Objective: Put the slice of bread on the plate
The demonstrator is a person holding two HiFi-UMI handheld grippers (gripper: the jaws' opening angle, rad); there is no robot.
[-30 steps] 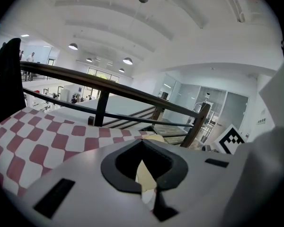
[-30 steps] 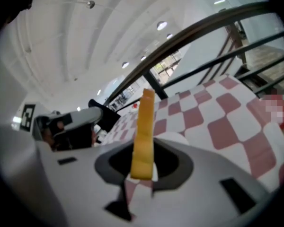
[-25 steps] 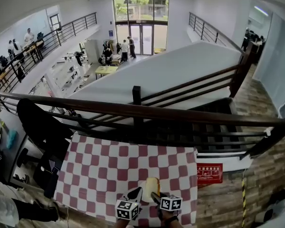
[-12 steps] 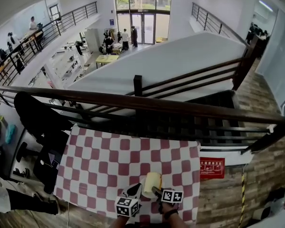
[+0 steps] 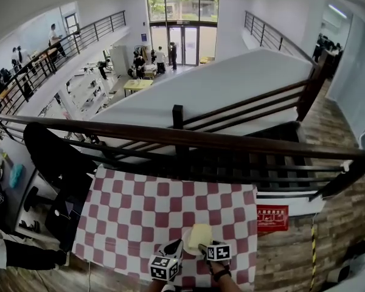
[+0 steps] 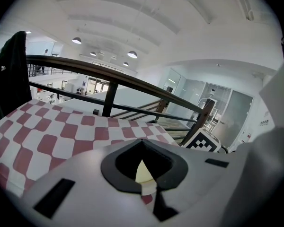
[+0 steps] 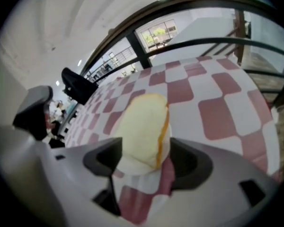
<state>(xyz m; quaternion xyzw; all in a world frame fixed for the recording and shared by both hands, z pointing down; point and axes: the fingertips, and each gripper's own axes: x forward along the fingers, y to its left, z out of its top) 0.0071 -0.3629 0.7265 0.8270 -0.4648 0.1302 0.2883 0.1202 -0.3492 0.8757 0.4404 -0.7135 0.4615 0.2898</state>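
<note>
**Jaws of the right gripper hold the bread, no plate in sight**

Jaws of the right gripper point(image 7: 146, 148) are squeezed on the slice of bread point(image 7: 142, 124). One jaw is on each flat side of it. The slice is pale yellow with a thin brown crust, and it stands on its edge and points away from the gripper. It looks lifted a little off the bench point(image 5: 134, 212), which has a red and white checked cloth on it. In the head view the bread is at the near edge of the bench, a bit to the right.

The left gripper point(image 6: 141, 143) is just beside the bread, on its left. Its jaws are pressed together at the tips and grip nothing. A small pale bit shows through the gap behind the tips. It may be the bread, but I cannot tell.

So the picking up looks done. The putting down is not done. I cannot see a plate in any view, so I cannot say where the bread has to go. The far part of the bench, up to the dark railing point(image 5: 182, 140), has only the cloth on it.
</note>
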